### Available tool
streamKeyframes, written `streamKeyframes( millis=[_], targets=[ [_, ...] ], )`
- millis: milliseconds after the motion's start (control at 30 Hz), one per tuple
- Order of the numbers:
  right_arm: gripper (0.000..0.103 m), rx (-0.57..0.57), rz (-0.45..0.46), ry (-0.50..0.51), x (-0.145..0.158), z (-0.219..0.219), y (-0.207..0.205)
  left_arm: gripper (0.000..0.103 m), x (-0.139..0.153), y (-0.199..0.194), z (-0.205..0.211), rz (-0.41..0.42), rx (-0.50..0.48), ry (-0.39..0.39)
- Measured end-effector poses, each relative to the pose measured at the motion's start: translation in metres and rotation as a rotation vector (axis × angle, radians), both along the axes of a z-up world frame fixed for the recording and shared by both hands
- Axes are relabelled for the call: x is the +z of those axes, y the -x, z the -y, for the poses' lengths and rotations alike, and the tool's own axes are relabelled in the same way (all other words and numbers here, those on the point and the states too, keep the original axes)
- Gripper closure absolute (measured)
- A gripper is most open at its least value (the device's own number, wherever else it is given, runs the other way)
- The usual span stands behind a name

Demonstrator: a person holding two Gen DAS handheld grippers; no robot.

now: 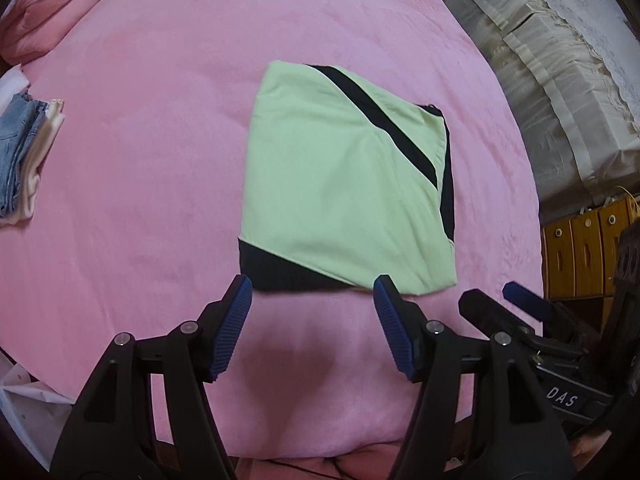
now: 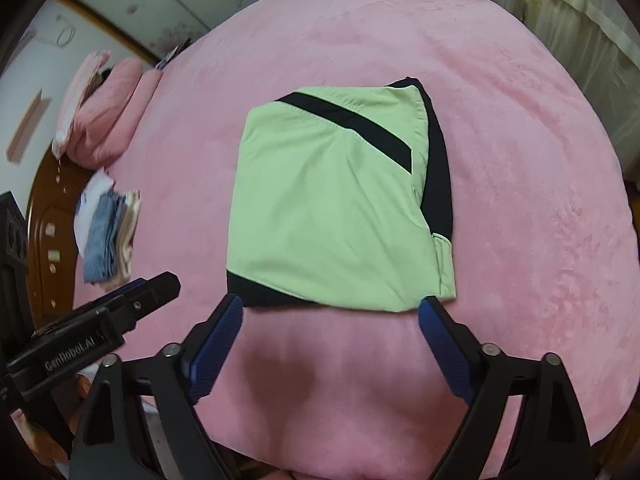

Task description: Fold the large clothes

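A light green garment with black stripes lies folded into a compact rectangle in the middle of the pink bed; it also shows in the right wrist view. My left gripper is open and empty, held just short of the garment's near edge. My right gripper is open and empty, also just short of the near edge. The right gripper shows at the right of the left wrist view. The left gripper shows at the left of the right wrist view.
A stack of folded clothes with jeans lies at the bed's left edge, also in the right wrist view. Pink pillows sit at the far left. Covered boxes and wooden drawers stand to the right.
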State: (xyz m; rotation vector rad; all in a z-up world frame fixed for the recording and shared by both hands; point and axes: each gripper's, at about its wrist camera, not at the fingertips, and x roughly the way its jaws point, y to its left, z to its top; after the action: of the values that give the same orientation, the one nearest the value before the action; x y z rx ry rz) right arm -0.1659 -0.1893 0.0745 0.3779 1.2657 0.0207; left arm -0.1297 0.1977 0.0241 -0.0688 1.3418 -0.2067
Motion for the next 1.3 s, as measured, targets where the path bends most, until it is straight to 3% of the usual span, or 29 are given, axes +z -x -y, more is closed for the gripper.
streamKeyframes(
  millis=[467,600,800,1000,1167,1300],
  targets=[
    [0.001,0.002,-0.039,0.02,-0.019,-0.002,-0.007,0.034,-0.02,-0.006,0.004,-0.046,-0.025,0.016],
    [0.001,0.012,-0.052,-0.019,-0.049,0.009,-0.016,0.034,-0.049,-0.019,-0.001,-0.088,-0.033,0.068],
    [0.001,-0.083,-0.158,-0.089,-0.103,0.054,-0.055,0.034,-0.103,-0.058,-0.015,-0.186,-0.03,0.026],
    [0.001,-0.265,-0.147,-0.255,-0.139,0.105,-0.092,0.034,-0.139,-0.104,-0.031,-0.245,-0.025,0.132],
    [0.002,-0.25,-0.205,-0.296,-0.182,0.115,-0.123,0.034,-0.172,-0.141,-0.035,-0.243,-0.007,0.183],
    [0.002,-0.166,-0.231,-0.315,-0.199,0.112,-0.151,0.034,-0.194,-0.167,-0.052,-0.233,0.089,0.3]
  ],
)
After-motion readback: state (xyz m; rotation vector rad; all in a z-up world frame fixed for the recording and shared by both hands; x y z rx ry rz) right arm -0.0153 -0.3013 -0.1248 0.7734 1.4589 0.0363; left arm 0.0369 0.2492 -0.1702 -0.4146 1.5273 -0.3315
